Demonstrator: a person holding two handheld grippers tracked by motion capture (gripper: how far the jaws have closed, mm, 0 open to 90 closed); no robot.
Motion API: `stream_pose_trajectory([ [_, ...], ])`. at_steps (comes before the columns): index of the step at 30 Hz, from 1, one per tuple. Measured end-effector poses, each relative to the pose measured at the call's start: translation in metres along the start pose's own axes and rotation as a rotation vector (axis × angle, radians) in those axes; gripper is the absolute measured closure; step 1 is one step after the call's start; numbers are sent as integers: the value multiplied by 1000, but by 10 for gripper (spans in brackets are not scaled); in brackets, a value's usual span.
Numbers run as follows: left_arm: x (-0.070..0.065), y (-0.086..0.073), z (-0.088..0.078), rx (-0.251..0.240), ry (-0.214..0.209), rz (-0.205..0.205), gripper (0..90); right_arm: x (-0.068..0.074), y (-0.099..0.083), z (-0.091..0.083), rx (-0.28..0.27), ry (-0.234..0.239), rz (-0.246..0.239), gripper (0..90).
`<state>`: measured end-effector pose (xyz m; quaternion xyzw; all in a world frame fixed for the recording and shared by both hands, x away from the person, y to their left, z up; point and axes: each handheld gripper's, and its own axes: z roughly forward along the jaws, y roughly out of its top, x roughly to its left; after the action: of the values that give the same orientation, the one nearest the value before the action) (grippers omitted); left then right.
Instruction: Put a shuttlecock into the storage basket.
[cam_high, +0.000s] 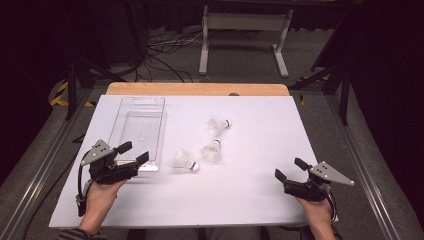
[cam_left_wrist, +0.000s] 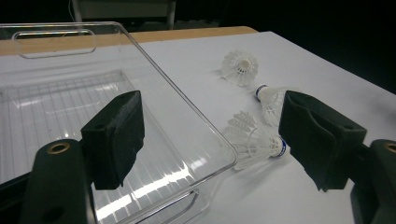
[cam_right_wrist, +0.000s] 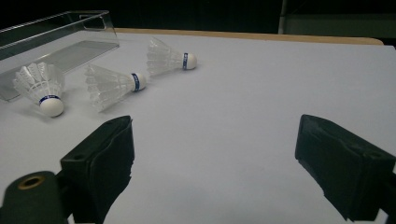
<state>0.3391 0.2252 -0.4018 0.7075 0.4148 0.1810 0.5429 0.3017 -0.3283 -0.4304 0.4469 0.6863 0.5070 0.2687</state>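
Shuttlecocks lie loose on the white table: the nearest one just beside the clear tray, two more further out. Both the left gripper and right gripper gape, holding nothing. Best pinch the cork (feathers crush easily). That tray sits empty.

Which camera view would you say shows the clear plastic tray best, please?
The high view: the whole clear tray lies in sight beside the left tool. The left gripper view shows its near corner and ribbed floor close up; the right gripper view catches an edge at upper left.
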Motion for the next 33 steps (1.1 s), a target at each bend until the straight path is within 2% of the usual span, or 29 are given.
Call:
stream_pose_trajectory([
  [15, -11, 8, 19, 16, -23, 20, 238, 0, 0, 0, -1, 2, 0, 125],
  [33, -16, 13, 32, 29, -45, 14, 244, 0, 0, 0, 0, 1, -3, 125],
])
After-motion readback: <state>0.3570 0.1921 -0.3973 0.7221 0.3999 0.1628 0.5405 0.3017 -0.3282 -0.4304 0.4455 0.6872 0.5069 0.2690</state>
